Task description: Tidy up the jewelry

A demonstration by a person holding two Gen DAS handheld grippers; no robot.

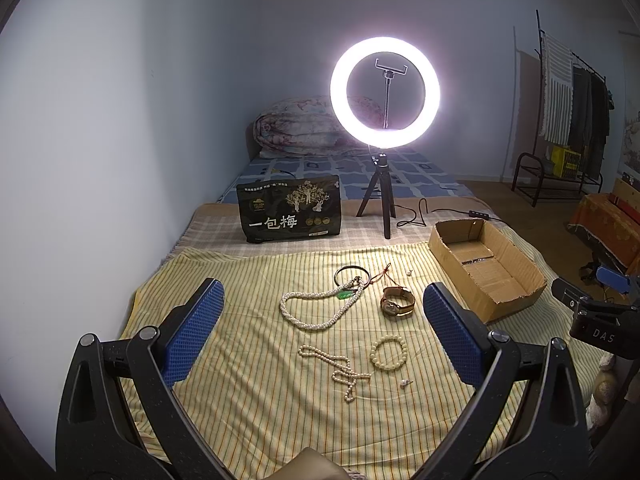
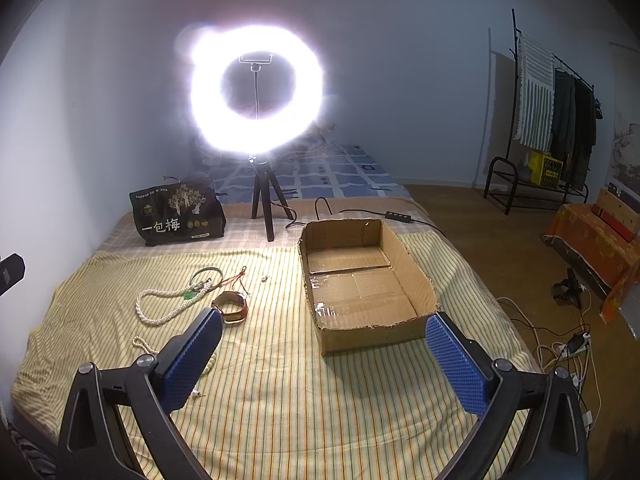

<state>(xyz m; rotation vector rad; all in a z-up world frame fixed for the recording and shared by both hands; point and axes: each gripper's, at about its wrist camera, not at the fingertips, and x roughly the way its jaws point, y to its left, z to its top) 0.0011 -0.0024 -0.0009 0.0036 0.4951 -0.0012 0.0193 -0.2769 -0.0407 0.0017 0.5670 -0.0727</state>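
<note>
Left wrist view: our left gripper (image 1: 322,336) hangs above the striped cloth (image 1: 248,400) with jaws spread wide, grasping nothing. Listed between its fingers: a thick twisted pearl necklace (image 1: 316,312) whose far end overlaps a dark bangle (image 1: 351,274) and a green pendant (image 1: 345,294) on red cord; a wristwatch (image 1: 397,301) just beside; a thin pearl strand (image 1: 338,370); a bead bracelet (image 1: 389,354); one small earring (image 1: 405,383) near it and another (image 1: 409,272) farther off. The cardboard box (image 1: 486,270), to the right, holds no jewelry that we can see. Right wrist view: our right gripper (image 2: 324,360) is likewise released and carrying nothing, poised just before the box's near wall (image 2: 372,338), with the watch (image 2: 232,307) touching its left pad in the frame. Risks, in our judgement: lifting the twisted necklace may drag bangle and pendant along where they overlap; the earrings are tiny enough to slip wide pads or vanish in cloth folds; the torn box wall could catch a trailing strand.
</note>
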